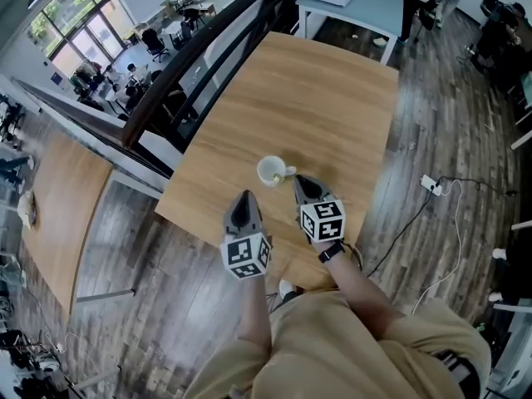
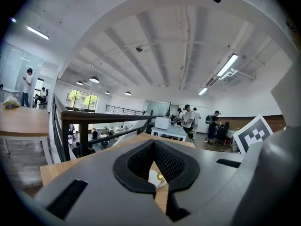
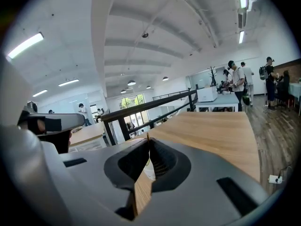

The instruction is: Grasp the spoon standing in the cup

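Spoon [image 1: 289,172] in cup [image 1: 270,171] on table [image 1: 316,98]

Bright, even light from ceiling strip lamps [image 3: 26,45] and windows [image 1: 71,7], soft shadows, fisheye bending, dark corners.

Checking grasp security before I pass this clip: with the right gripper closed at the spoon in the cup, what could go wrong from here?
1. The right gripper seems to pinch the thin spoon with only the very ends of its jaws, so the handle could slip or twist out when lifted.
2. Nothing steadies the cup. The left gripper is shut and apart from it, so a sideways pull might tip or drag the cup.
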### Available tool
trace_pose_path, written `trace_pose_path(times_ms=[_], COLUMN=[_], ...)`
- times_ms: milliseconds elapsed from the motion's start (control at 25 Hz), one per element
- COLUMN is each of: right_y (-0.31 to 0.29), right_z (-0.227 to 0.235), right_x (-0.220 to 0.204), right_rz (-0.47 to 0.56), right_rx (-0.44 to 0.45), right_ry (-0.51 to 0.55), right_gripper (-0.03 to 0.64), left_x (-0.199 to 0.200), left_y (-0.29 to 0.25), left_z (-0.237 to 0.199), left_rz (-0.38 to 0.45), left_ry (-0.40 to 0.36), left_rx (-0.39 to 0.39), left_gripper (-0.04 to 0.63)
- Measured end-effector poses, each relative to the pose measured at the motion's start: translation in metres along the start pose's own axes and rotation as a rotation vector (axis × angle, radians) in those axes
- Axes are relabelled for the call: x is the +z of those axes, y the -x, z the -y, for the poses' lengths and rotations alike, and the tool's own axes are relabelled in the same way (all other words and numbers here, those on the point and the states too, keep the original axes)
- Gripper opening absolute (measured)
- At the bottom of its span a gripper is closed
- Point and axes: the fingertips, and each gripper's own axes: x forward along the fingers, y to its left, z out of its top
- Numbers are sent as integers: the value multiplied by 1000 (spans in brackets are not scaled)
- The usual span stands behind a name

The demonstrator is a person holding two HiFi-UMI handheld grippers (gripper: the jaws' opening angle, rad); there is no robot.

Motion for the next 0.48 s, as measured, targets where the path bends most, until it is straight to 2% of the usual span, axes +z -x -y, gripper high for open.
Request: trace_pose_path(times_ms=[200,480], right_y=[27,62], right_z=[-1,-19], right_x=[23,54], right_rz=[70,152], right_rx=[-42,-34], right_ry=[21,39], right_gripper=[17,17], left_x=[14,37], left_y=[19,45], left_z=[7,9], left_rz=[29,71], left_ry=[-25,-59], left_rx=[-12,-23], left_gripper=[3,3])
